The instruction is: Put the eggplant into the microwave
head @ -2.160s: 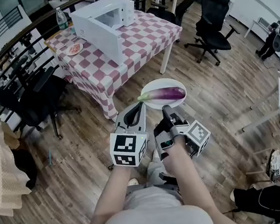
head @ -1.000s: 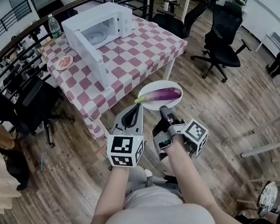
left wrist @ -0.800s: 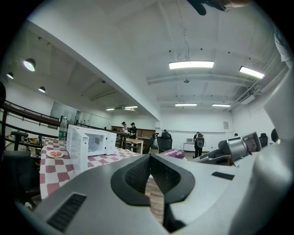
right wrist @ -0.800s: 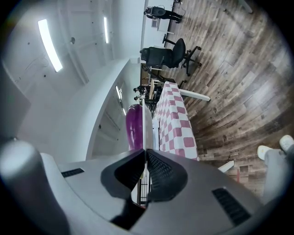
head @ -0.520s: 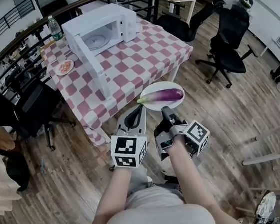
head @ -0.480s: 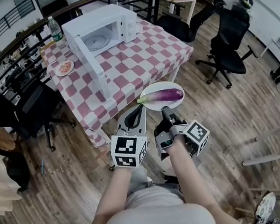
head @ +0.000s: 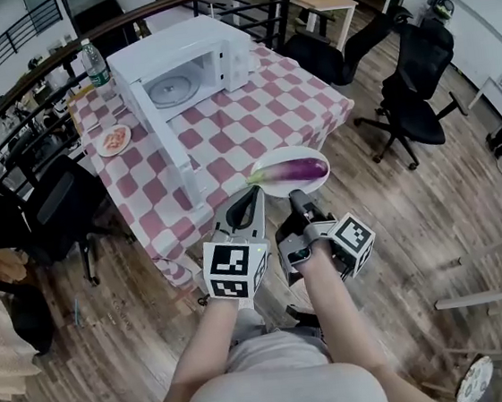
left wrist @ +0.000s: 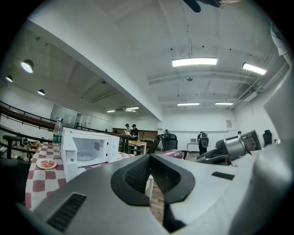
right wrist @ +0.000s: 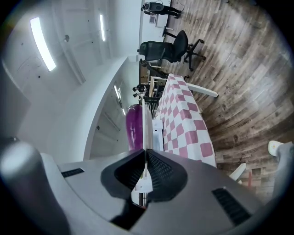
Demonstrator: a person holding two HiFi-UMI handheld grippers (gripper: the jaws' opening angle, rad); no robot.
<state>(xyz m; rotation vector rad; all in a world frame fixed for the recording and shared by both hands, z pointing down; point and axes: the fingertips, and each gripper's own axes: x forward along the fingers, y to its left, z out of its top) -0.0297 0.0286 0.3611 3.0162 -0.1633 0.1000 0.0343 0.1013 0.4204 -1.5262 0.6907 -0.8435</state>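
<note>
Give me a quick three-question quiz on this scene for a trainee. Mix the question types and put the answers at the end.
1. True or false: the microwave has its door open.
2. What do the right gripper's fingers grip? A) a mug B) the rim of the white plate carrying the eggplant C) nothing
3. Short answer: besides the microwave, which two things stand on the checked table?

Key
1. True.
2. B.
3. The water bottle and the small plate of food.
</note>
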